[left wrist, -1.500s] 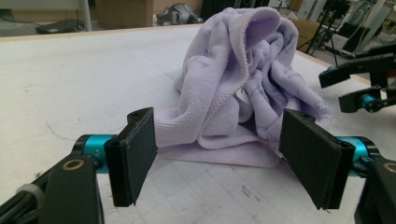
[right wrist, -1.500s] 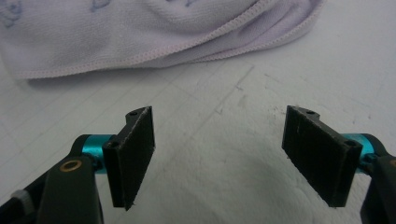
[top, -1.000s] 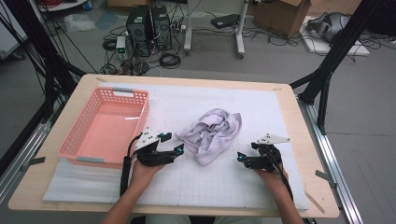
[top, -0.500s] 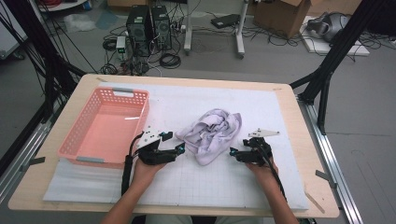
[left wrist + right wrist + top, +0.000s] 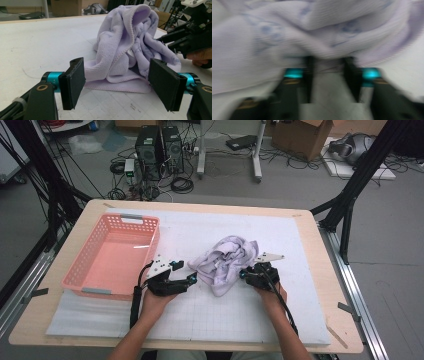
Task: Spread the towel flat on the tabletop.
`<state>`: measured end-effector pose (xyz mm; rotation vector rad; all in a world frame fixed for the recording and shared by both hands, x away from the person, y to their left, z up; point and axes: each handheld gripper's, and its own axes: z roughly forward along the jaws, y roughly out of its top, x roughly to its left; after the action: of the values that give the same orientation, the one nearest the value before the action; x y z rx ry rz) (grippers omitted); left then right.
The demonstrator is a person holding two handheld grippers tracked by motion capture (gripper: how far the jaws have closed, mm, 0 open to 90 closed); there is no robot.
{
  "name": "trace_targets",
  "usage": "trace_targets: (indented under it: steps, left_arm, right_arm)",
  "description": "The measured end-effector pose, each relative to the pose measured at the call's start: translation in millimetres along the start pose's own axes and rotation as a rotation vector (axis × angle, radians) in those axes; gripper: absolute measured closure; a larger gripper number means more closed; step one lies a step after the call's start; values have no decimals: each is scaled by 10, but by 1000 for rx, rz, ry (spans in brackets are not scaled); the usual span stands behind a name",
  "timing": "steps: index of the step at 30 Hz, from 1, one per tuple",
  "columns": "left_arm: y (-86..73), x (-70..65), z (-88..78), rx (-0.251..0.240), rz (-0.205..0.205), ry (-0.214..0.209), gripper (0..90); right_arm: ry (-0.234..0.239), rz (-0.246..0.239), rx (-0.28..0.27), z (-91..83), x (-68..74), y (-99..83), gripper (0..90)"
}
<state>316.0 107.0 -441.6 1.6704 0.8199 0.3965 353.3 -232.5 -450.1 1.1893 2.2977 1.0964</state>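
A: The right gripper was at the right edge of the purple towel. Its two black jaws had just been closing, and they pinched a fold of the soft cloth. In the right gripper view the picture was blurry, but the fuzzy towel bunched up right over the jaws.

B: And the other one?

A: The left gripper lay low on the mat, just beside the towel's left side. Its jaws were spread wide. In the left gripper view the flat, dark, square pads stood apart with nothing pressed between them. The towel's bottom hem lay past them, not touching.

B: What did the towel look like?

A: It was pale purple and fluffy, like a wash cloth. It sat crumpled in a tall lump with round folds and a stitched edge. It was in the middle of the white mat, which was thin and flat with faint grid lines on it.

B: What else was on the table?

A: A pink plastic basket with lots of little holes in its sides. It was a long box shape, well to the left of the towel, near the left gripper. The mat lay on a light wooden table with rounded corners.
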Motion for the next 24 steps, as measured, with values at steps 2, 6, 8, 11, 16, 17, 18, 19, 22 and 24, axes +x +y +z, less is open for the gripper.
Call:
trace_targets:
  steps: [2, 6, 8, 11, 16, 17, 18, 19, 22, 24]
  left_arm:
    - [-2, 1, 5, -3, -3, -1, 301]
    - [-11, 11, 21, 4, -6, -2, 305]
    - [-12, 9, 24, 5, -4, -4, 308]
    - [-10, 0, 29, 8, -2, -8, 324]
    - [2, -16, 78, 39, 9, -17, 381]
    - [11, -23, 99, 46, 7, -20, 382]
    - [14, -30, 118, 38, 7, -17, 382]
    - [16, -35, 141, 41, 7, -13, 386]
    - [53, -35, 244, 105, 12, -14, 380]
    - [95, -42, 331, 124, 13, -2, 373]
  right_arm:
    - [20, 5, 10, -20, -11, -5, 881]
    - [37, -5, 15, -192, -85, -53, 885]
    - [37, -12, 5, -298, -134, -94, 886]
    - [37, 4, -16, -469, -207, -172, 887]
    - [17, 18, -29, -724, -317, -320, 900]
    - [13, 22, -34, -766, -345, -352, 900]
    - [10, 30, -38, -805, -371, -381, 900]
    - [6, 34, -41, -837, -397, -406, 900]
    - [-29, 40, -44, -929, -453, -467, 900]
    - [-59, 67, -60, -1000, -515, -501, 900]
